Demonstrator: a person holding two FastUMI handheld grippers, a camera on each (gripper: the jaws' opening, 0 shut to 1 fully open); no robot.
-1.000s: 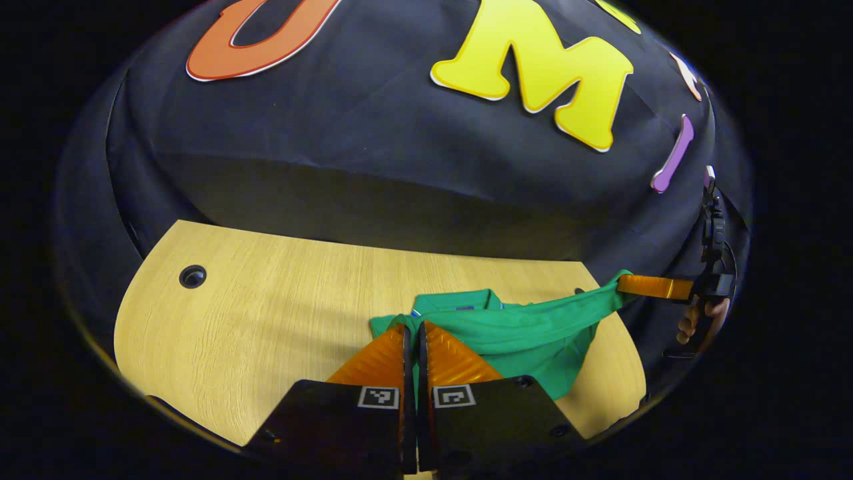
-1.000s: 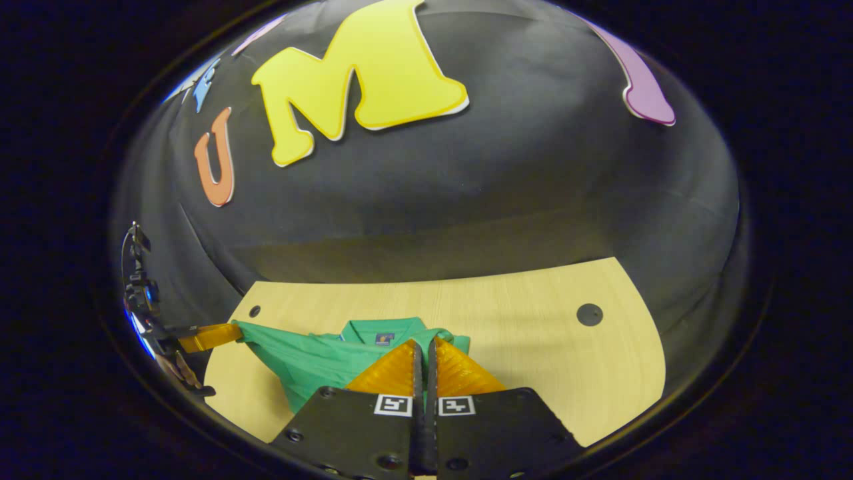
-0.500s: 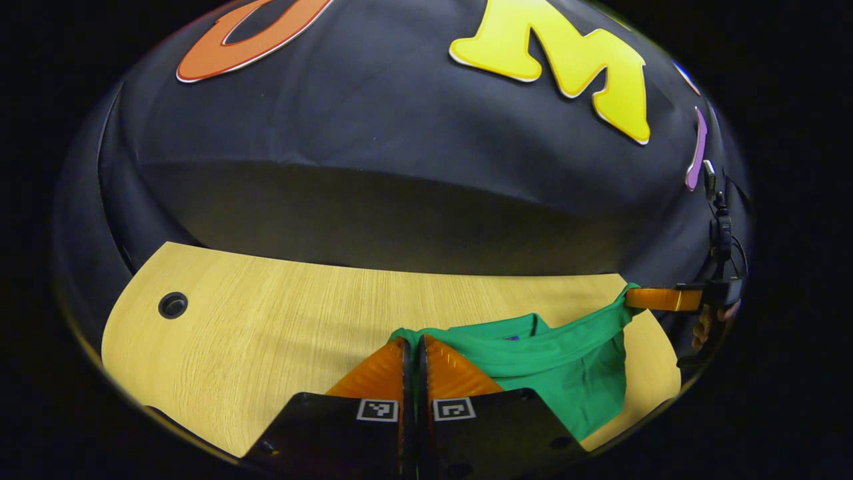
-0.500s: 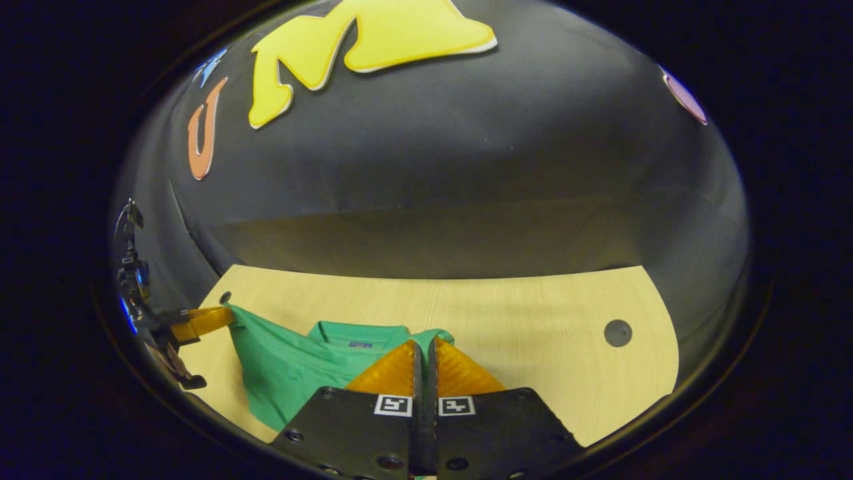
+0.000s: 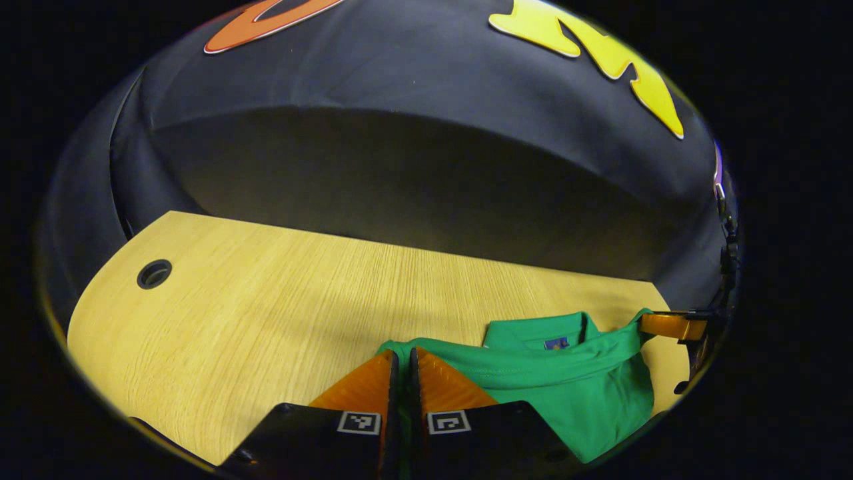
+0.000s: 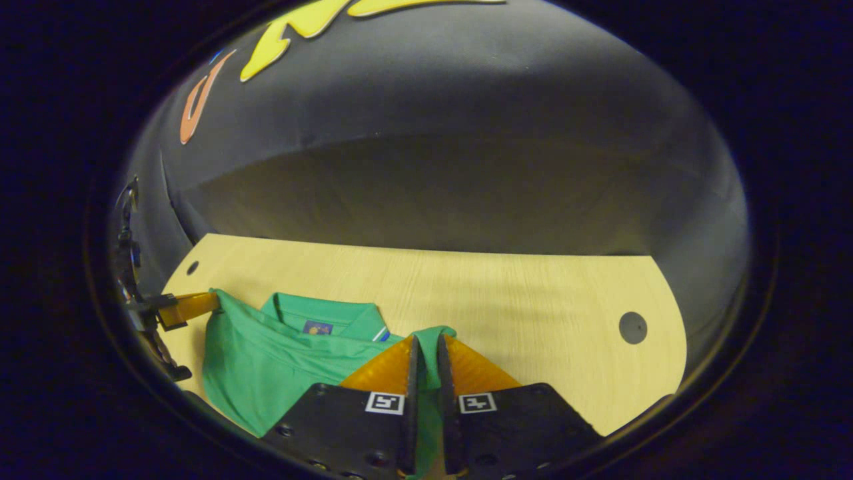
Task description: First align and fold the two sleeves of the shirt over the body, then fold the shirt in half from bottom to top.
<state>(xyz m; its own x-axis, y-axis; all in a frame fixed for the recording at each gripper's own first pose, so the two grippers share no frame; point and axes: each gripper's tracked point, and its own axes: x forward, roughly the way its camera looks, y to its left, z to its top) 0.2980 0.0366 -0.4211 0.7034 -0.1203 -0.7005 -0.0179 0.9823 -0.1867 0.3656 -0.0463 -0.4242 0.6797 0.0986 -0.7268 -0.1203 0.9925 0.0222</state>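
We pinch the shirt (image 5: 586, 387) hem in each hand-held gripper (image 5: 400, 363) (image 6: 426, 353); uneven lowering onto the desk (image 5: 266, 313) may skew the fold.

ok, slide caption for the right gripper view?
Both grippers pinch the green shirt's hem, carrying it toward the collar.
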